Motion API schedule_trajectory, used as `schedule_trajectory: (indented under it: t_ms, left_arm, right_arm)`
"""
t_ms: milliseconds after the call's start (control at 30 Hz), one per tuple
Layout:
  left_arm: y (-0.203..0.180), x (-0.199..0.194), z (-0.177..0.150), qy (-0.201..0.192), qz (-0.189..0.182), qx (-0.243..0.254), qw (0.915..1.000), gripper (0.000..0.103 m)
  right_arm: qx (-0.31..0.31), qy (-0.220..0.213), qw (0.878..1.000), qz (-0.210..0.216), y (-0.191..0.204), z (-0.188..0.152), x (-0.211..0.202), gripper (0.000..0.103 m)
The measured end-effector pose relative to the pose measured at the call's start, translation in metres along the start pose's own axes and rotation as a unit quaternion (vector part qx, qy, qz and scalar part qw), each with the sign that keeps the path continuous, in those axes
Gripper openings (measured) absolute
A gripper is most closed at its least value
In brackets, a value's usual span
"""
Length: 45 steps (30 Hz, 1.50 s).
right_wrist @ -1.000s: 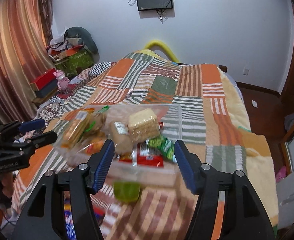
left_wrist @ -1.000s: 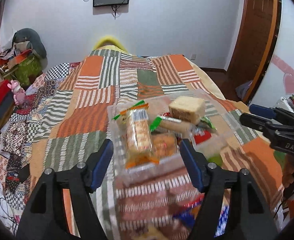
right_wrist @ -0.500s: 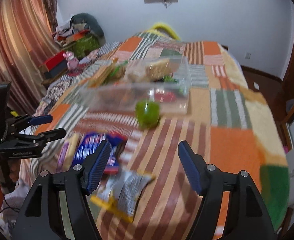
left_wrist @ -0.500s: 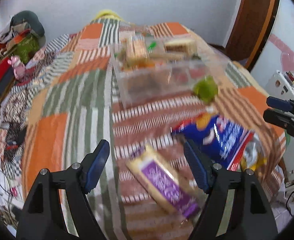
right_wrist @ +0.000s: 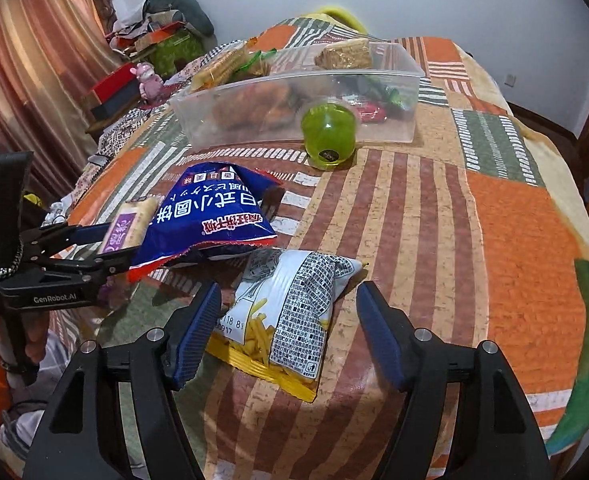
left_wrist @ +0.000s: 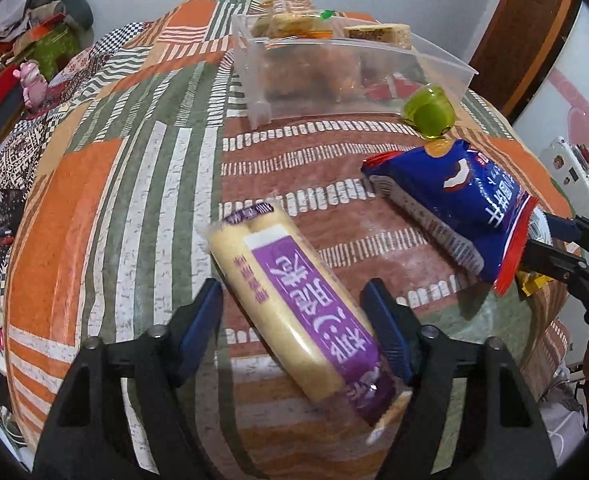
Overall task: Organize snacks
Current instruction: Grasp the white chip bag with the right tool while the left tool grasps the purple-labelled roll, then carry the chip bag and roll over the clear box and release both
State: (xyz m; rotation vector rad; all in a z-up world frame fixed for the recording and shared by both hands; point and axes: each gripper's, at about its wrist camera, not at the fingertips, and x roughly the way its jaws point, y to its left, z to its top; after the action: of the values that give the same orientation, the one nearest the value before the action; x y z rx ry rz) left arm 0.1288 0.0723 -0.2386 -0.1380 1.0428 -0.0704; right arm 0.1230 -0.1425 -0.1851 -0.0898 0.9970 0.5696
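Note:
A clear plastic bin [left_wrist: 354, 76] [right_wrist: 294, 108] holding several snacks sits on the patchwork bedspread. A green jelly cup [left_wrist: 428, 110] [right_wrist: 328, 136] rests in front of it. A blue snack bag [left_wrist: 454, 204] [right_wrist: 210, 216] lies nearer. My left gripper [left_wrist: 294, 312] is open, its jaws on either side of a purple-labelled cake pack [left_wrist: 298, 304] [right_wrist: 128, 224] that lies on the bed. My right gripper [right_wrist: 286, 316] is open around a white and yellow fries bag [right_wrist: 286, 312] on the bed.
The bed edge drops off at the right and the near side. Cluttered boxes and a pink toy [right_wrist: 146, 78] stand to the left by a curtain. A wooden door [left_wrist: 522, 32] is at the far right.
Both grippers dropped from over the bin toward the near end of the bed. The left now straddles the purple cake pack, the right straddles the fries bag.

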Motion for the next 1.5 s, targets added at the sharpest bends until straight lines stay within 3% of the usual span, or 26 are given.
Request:
schedule_trajectory:
  t_ms: [67, 233, 300, 467, 533, 900, 1233, 1500]
  left_arm:
    - [0.000, -0.001, -0.001, -0.004, 0.002, 0.002, 1.0000, 0.057]
    - [-0.001, -0.002, -0.001, -0.012, 0.010, 0.007, 0.9998, 0.038]
    - [-0.001, -0.002, 0.000, -0.014, 0.012, 0.009, 0.9998, 0.037]
    - [-0.003, -0.008, 0.006, -0.027, 0.014, 0.015, 0.9994, 0.034]
    - [-0.004, -0.014, 0.012, -0.037, 0.014, 0.017, 0.9991, 0.022]
    - [-0.012, -0.032, 0.044, -0.077, 0.007, 0.030, 0.9965, 0.022]
    - [-0.028, -0.054, 0.099, -0.133, -0.010, 0.040, 0.9902, 0.022]
    - [-0.044, -0.043, 0.143, -0.150, -0.019, 0.059, 0.9867, 0.022]
  right_arm:
    - [-0.001, -0.002, 1.000, 0.002, 0.001, 0.000, 0.000, 0.049]
    - [-0.001, -0.006, 1.000, 0.010, -0.002, -0.003, -0.002, 0.039]
    - [0.003, -0.012, 1.000, 0.011, -0.004, -0.003, -0.004, 0.034]
    - [0.007, -0.025, 1.000, -0.007, -0.013, -0.001, -0.012, 0.033]
    - [0.013, -0.030, 0.999, -0.013, -0.019, 0.001, -0.016, 0.032]
    - [0.024, -0.070, 0.996, -0.040, -0.040, 0.024, -0.041, 0.032]
    - [0.011, -0.122, 0.991, -0.047, -0.043, 0.070, -0.053, 0.032]
    - [0.005, -0.142, 0.989, -0.044, -0.045, 0.113, -0.037, 0.032]
